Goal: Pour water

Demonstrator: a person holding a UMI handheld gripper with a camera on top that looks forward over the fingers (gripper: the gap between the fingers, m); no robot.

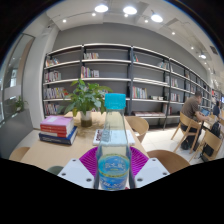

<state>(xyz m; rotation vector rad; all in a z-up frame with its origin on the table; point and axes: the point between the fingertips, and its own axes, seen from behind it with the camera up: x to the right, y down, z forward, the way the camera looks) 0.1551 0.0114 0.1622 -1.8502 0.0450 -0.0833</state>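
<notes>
Gripper view looked across a light wooden desk (40, 150) toward a long wall of bookshelves (120, 75). Farthest left on that desk lay a stack of books (57, 128), a red one on top. Just right of the stack stood a leafy potted plant (85, 98). Next came a clear water bottle (114, 150) with a pale blue label, upright at the middle and rising from between the fingers of the claw (114, 165). Both purple pads (92, 160) pressed against the bottle's sides, so the claw was closed on it and held it near the desk's front edge. Behind the bottle's top a teal container (116, 101) showed. Right of the bottle stood wooden chairs (138, 126), and farthest right a seated person (193, 108) was at another desk.
</notes>
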